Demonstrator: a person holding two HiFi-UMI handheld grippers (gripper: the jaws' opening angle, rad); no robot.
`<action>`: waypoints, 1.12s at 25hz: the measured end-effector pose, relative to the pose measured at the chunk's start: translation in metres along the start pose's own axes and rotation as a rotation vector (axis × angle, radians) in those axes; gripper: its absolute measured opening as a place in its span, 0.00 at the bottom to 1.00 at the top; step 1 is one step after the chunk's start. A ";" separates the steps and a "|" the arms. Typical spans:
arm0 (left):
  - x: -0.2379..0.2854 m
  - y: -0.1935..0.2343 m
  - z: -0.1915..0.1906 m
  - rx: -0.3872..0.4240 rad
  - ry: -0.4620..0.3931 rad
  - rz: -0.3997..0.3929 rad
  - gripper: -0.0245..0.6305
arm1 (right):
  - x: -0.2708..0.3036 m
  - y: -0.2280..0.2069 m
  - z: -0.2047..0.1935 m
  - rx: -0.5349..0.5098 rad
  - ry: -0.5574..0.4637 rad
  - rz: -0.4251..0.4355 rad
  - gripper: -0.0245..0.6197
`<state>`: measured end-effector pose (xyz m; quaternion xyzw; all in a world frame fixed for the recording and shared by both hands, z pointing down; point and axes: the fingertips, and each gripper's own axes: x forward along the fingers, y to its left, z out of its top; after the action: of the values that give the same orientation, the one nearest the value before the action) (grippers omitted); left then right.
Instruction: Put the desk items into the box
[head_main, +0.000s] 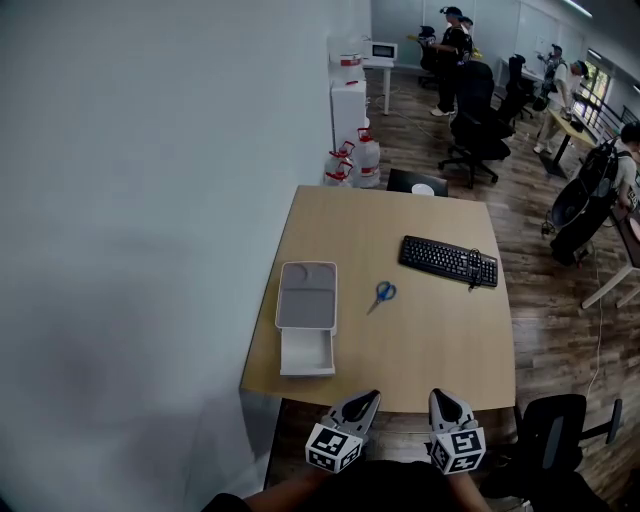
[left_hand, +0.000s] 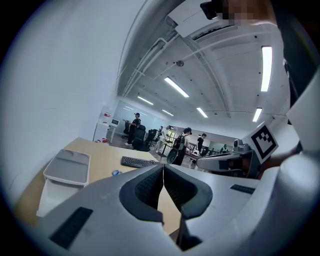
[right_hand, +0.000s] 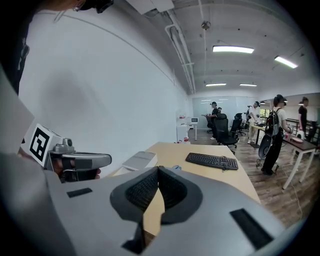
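Observation:
A white box (head_main: 306, 353) lies open at the desk's left edge, and its grey lid (head_main: 306, 295) rests just beyond it. Blue-handled scissors (head_main: 381, 294) lie mid-desk, with a black keyboard (head_main: 449, 261) to the far right. Both grippers hover at the near edge of the desk, apart from all items. My left gripper (head_main: 370, 397) is shut and empty, its jaws (left_hand: 163, 166) meeting with nothing between them. My right gripper (head_main: 438, 395) is likewise shut and empty (right_hand: 158, 169). The right gripper view shows the keyboard (right_hand: 212, 160), the scissors (right_hand: 176, 167) and the box (right_hand: 140, 160) ahead.
A grey wall (head_main: 130, 200) runs along the desk's left side. Water jugs (head_main: 355, 160) and a black chair (head_main: 417, 182) stand beyond the desk's far end. Another black chair (head_main: 556, 425) is at my near right. People and office chairs fill the room behind.

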<state>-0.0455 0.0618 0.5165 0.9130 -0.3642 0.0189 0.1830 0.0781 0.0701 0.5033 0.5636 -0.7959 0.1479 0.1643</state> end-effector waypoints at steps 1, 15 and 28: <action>-0.002 0.006 0.002 -0.006 -0.002 0.002 0.06 | 0.006 0.006 0.003 -0.005 0.003 0.007 0.13; 0.006 0.079 -0.010 -0.049 -0.022 0.095 0.06 | 0.063 0.024 -0.008 -0.025 0.064 0.060 0.13; 0.038 0.119 -0.003 -0.068 0.028 0.184 0.06 | 0.168 -0.017 0.005 0.029 0.080 0.099 0.13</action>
<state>-0.0978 -0.0415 0.5642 0.8686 -0.4443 0.0361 0.2166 0.0412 -0.0795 0.5717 0.5196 -0.8133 0.1896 0.1806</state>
